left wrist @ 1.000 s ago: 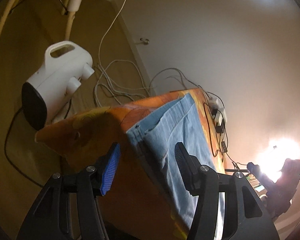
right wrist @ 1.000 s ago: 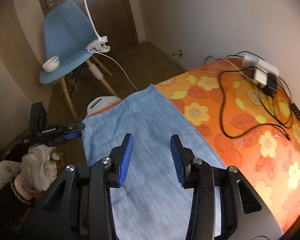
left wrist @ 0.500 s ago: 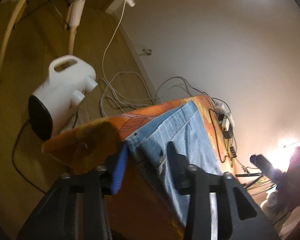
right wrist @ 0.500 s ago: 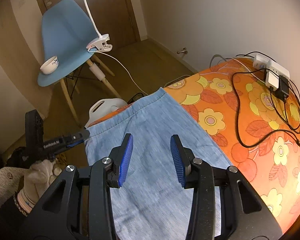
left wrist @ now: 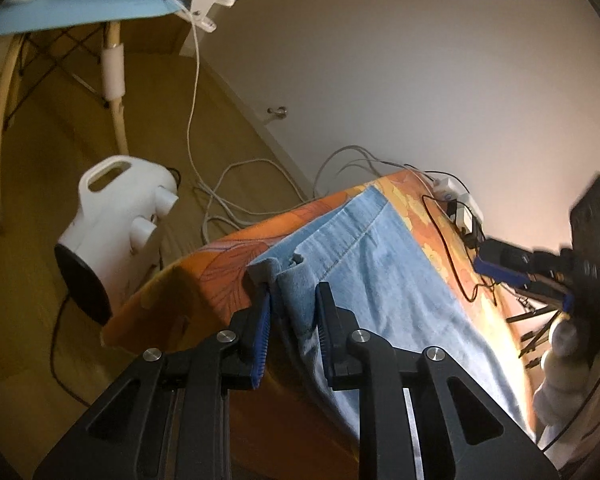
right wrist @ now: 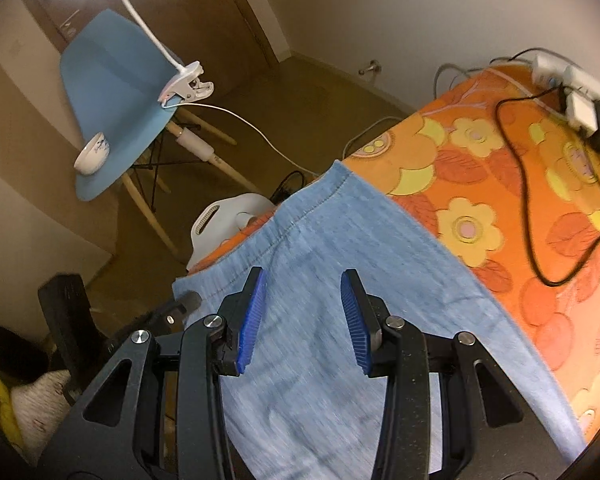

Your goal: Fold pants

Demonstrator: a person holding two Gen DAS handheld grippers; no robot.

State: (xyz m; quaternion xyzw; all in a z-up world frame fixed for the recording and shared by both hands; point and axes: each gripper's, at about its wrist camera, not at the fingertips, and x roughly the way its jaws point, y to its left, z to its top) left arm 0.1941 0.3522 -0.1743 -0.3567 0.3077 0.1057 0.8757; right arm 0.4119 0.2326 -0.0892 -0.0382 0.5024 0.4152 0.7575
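Light blue denim pants (left wrist: 384, 264) lie flat on a table under an orange flowered cloth (left wrist: 216, 264); they also show in the right wrist view (right wrist: 340, 272). My left gripper (left wrist: 294, 300) is at the pants' near waistband corner, its jaws narrowed around that bunched corner at the table edge. It shows in the right wrist view (right wrist: 180, 304) at the pants' left corner. My right gripper (right wrist: 302, 308) is open and empty, hovering over the middle of the pants. It shows in the left wrist view (left wrist: 508, 272) at the far right.
A white fan heater (left wrist: 116, 216) stands on the wooden floor by the table's corner. A blue chair (right wrist: 116, 92) holds a clip lamp (right wrist: 184, 88) and a small bowl (right wrist: 94, 156). A power strip (right wrist: 568, 84) and black cables (right wrist: 528, 184) lie on the cloth at the right.
My left gripper moved up to the pants' corner and narrowed its jaws around it. My right gripper stayed open and shifted forward over the pants.
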